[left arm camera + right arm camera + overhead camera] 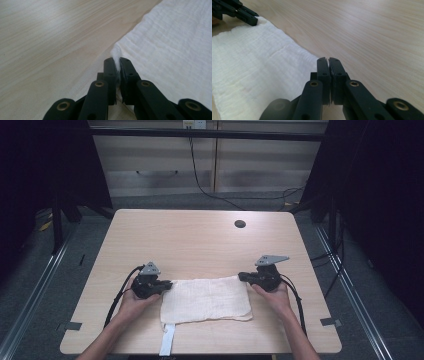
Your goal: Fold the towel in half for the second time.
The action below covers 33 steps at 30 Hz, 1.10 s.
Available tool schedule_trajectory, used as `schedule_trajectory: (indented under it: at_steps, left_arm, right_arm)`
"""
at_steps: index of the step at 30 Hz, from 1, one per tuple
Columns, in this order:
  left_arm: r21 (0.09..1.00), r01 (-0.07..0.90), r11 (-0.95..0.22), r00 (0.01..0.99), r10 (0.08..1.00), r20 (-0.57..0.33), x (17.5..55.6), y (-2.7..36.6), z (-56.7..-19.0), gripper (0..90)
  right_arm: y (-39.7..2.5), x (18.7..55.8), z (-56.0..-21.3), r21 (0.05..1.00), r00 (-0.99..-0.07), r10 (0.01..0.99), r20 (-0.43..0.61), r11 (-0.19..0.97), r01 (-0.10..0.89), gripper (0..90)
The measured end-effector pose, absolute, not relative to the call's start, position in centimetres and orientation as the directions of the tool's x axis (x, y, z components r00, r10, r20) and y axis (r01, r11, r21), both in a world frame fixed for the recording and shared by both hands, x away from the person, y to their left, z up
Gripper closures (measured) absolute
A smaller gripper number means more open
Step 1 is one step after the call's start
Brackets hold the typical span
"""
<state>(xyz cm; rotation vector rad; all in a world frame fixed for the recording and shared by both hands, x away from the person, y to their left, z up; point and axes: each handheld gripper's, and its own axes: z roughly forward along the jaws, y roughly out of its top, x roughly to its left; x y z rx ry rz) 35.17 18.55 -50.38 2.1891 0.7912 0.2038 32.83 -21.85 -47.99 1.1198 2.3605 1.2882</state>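
Observation:
A white crinkled cloth [205, 300] lies flat on the wooden table [200, 240], near its front edge. My left gripper [161, 285] is at the cloth's far left corner. In the left gripper view this gripper [116, 60] is shut, with a small tuft of the cloth [170, 47] pinched between its tips. My right gripper [242, 276] is at the far right corner. Seen from its own camera, the right gripper [328, 60] is shut where the cloth [254, 62] runs in under its tips. The left gripper [249, 18] shows far off at the opposite corner.
A white strip [167, 340] hangs over the table's front edge below the cloth. A round cable hole [240, 224] sits at the back of the table. Grey tape marks [73, 325] [330, 321] lie near the front corners. Cabinets and cables stand behind.

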Motion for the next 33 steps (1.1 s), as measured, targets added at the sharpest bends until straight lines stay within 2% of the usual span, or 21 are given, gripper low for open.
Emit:
schedule_trajectory:
  at_steps: [18,33]
  left_arm:
    - [0.725,0.492,-0.482,0.778,0.618,-0.118,35.5,19.1,-50.4,84.5]
    - [0.713,0.493,-0.498,0.763,0.642,-0.078,35.5,19.0,-50.2,84.6]
  right_arm:
    - [-21.4,31.9,-46.5,0.829,-0.712,0.684,0.156,0.302,0.471,87.9]
    - [-20.4,29.7,-44.8,0.853,-0.759,0.637,0.132,0.317,0.415,87.9]
